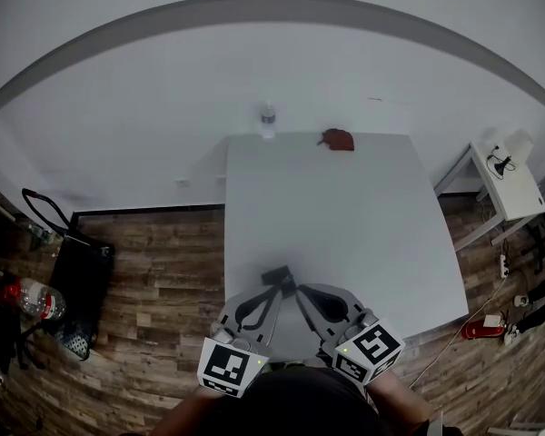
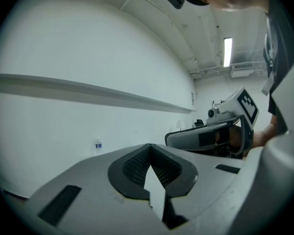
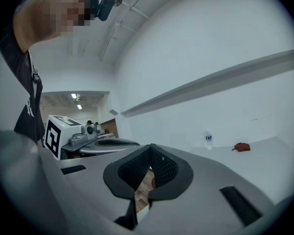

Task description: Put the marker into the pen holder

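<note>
**Both grippers closed and empty at the near table edge**

The marker cannot be made out in any view, so its long axis and heading cannot be told. A small dark object (image 1: 277, 275) of unclear kind lies on the white table (image 1: 345, 216), just ahead of the two gripper tips. The left gripper (image 2: 150, 148) and the right gripper (image 3: 151, 148) are held side by side, low over the near table edge. Their smooth grey bodies converge forward so that the tips almost meet. The patterned cubes (image 1: 229, 366) sit at their rear ends, close to the person. On each gripper the ribbed black pads (image 2: 134, 165) are pressed together at the tip with nothing between them, and a narrow wedge-shaped gap opens behind the contact. Far ahead of both grippers, at the opposite table edge, stands a clear water bottle (image 1: 268, 121). A crumpled red-brown object (image 1: 337, 139) lies to the bottle's right. Wood-plank floor (image 1: 154, 262) extends beyond the left gripper's outer side.
</note>
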Tool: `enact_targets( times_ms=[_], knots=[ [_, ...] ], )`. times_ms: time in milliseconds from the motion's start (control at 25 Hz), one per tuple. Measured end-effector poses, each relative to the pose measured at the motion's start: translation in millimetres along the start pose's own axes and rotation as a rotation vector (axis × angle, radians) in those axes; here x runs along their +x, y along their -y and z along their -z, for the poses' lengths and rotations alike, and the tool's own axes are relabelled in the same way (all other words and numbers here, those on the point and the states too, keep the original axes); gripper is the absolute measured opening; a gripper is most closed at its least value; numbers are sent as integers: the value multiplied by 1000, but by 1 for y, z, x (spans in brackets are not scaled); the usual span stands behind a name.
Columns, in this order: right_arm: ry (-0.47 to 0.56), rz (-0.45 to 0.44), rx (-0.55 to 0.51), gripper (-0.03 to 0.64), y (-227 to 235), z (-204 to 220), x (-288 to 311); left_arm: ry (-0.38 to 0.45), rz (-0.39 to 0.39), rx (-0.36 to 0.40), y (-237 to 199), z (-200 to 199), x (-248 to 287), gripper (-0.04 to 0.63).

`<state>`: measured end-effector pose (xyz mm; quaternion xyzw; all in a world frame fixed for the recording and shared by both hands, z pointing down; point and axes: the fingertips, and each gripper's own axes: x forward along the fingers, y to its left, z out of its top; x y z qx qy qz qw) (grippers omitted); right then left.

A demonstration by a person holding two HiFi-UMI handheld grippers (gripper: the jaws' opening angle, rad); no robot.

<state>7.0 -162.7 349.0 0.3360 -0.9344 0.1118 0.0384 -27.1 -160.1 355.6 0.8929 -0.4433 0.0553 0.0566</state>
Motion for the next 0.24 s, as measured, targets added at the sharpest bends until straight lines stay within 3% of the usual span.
enact_targets(
  times_ms=[240],
  knots=[
    [1,-1,-3,14,1,0,1,-2,4,-1,-1,1,2,6]
  ],
)
